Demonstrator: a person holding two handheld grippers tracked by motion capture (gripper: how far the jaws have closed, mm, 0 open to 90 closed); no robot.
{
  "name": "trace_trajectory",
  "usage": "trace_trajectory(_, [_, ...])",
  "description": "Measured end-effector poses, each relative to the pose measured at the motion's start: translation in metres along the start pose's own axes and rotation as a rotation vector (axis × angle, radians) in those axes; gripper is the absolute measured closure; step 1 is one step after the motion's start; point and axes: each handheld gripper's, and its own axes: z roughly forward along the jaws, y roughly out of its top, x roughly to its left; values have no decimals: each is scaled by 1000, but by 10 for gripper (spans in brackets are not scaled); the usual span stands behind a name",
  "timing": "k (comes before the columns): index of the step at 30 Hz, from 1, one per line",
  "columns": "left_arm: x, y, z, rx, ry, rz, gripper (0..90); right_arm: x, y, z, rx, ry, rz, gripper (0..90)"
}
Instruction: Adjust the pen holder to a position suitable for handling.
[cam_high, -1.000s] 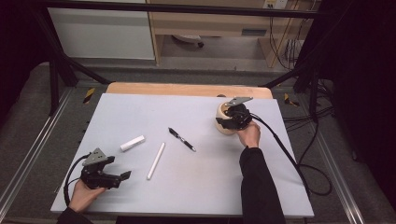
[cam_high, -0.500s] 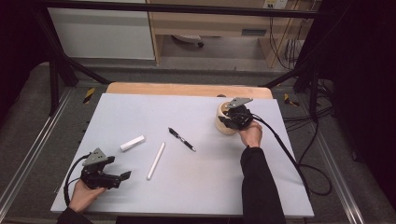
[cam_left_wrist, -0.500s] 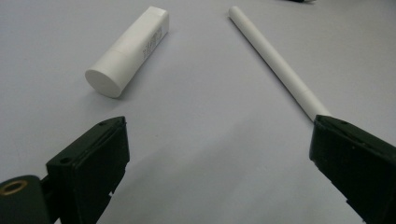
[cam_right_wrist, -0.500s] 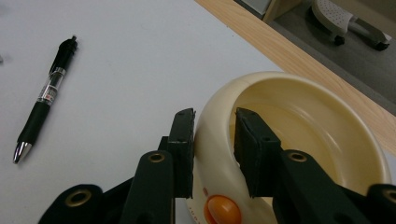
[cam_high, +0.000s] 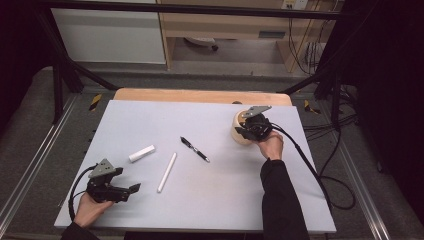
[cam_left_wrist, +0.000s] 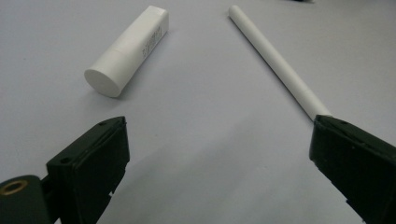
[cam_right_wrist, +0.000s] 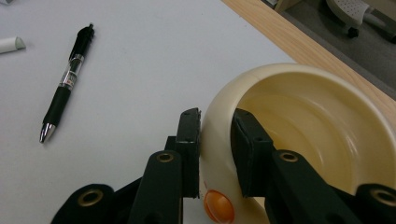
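Item: left gripper (cam_high: 131, 189), matte black plastic with blocky, flat-faced jaws standing wide apart over bare tabletop, nothing between them; held in the person's left hand (cam_high: 89, 210) at the near left corner, a grey three-cornered plate on top and a black cable looping behind. Item: white stick (cam_left_wrist: 276, 59), a long, slim, smooth cylinder lying flat, its near end just beside the left gripper's jaw in the left gripper view. Item: white tube (cam_left_wrist: 129, 50), short, stubby, round-ended, with fine grey print along its side, lying flat, well apart from the stick. Item: pen (cam_right_wrist: 67, 79), black with a clear barrel section and a metal tip, lying flat near the table's middle. Item: right gripper (cam_right_wrist: 215, 135), same black make; its jaws have just been closing and now pinch the wall of the bowl (cam_right_wrist: 327, 121), one pad outside and one inside the rim, held by the right hand (cam_high: 270, 146) in a dark sleeve. The bowl is cream-coloured, glossy, rounded, with an orange round mark on its outer side; it stands at the far right of the table, near the wooden edge. Surface: table (cam_high: 220, 195), pale grey, matte, smooth, with a light wood strip along its far edge. Room: grey floor, black frame struts, white and wood-toned cabinets beyond, cables at right.
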Motion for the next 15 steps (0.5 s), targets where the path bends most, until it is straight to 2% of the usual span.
trace_trajectory(7, [0,0,0,0,1,0,51,3,-1,-1,12,32,11,764])
trace_trajectory(15, [0,0,0,2,2,2,51,7,-2,-5,30,49,0,780])
